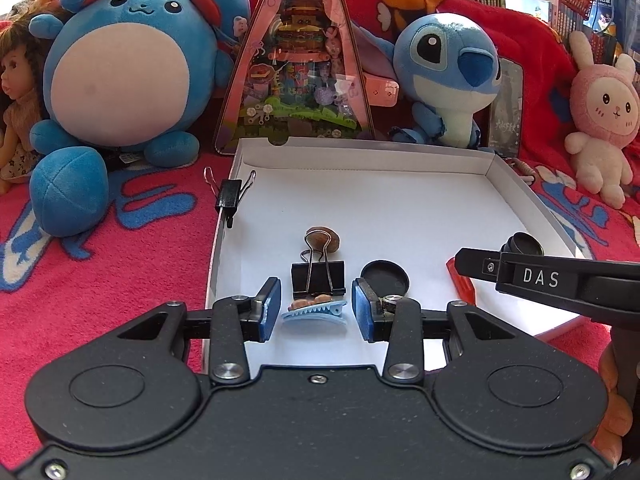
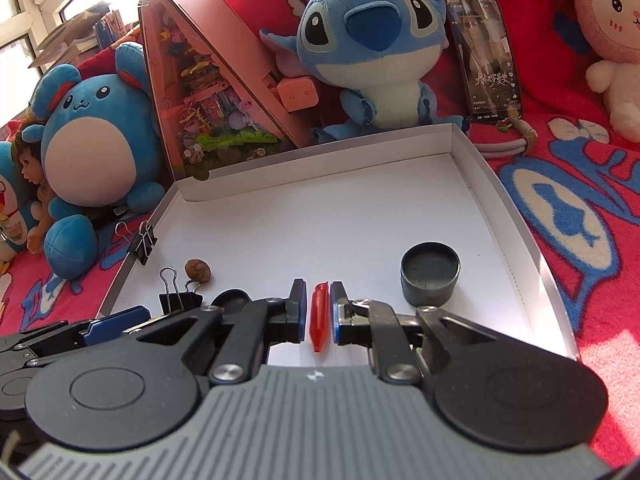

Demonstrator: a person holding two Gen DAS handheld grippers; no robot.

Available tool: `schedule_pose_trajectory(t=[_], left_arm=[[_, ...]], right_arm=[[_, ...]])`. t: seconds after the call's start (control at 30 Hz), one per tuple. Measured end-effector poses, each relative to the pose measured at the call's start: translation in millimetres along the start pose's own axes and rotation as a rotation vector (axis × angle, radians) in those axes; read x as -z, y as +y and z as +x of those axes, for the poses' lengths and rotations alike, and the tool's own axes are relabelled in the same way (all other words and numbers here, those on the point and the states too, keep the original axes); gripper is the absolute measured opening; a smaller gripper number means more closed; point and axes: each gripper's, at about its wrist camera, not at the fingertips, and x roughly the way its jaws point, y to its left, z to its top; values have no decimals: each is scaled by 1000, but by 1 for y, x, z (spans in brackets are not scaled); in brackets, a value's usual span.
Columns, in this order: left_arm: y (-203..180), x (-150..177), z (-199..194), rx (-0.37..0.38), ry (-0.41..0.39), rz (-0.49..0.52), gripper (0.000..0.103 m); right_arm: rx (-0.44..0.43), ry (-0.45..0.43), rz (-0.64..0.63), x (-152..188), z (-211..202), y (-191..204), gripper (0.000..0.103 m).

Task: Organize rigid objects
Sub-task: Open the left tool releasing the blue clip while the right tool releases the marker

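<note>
A white shallow box point(image 1: 360, 208) lies on the red blanket. In the left wrist view my left gripper point(image 1: 316, 306) is open, with a light blue hair clip point(image 1: 314, 312) lying between its pads. Beyond it sit a black binder clip point(image 1: 318, 278), a walnut point(image 1: 323, 239) and a black round lid point(image 1: 386, 277). Another binder clip point(image 1: 230, 196) grips the box's left wall. In the right wrist view my right gripper point(image 2: 317, 312) has its pads close on either side of a red plastic piece point(image 2: 318, 318), with small gaps showing. A black round tin point(image 2: 430, 278) stands to its right.
Plush toys stand behind the box: a round blue one point(image 1: 120, 76), a Stitch point(image 1: 448, 76) and a pink rabbit point(image 1: 600, 116). A pink triangular toy case point(image 1: 296, 68) and a phone point(image 2: 486, 56) lean at the back. A doll point(image 1: 16, 100) is at far left.
</note>
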Motion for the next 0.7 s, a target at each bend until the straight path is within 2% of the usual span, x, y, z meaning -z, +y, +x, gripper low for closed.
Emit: schedule_pose_trajectory(t=[0.27, 0.37, 0.4, 0.43, 0.53, 0.7], left_arm=[[1, 0, -19, 15, -30, 10, 54], [2, 0, -27, 21, -35, 11, 56], [2, 1, -29, 21, -36, 11, 58], [3, 1, -32, 22, -40, 13, 60], [3, 2, -39, 19, -57, 19, 69], [2, 5, -50, 26, -70, 37, 71]], right_arm=[[-14, -22, -8, 0, -12, 3, 23], [-10, -39, -25, 0, -19, 4, 32], [-8, -45, -30, 0, -22, 4, 40], [-9, -48, -32, 0, -24, 4, 43], [-13, -55, -40, 2, -29, 4, 43], [-6, -66, -55, 6, -37, 4, 49]])
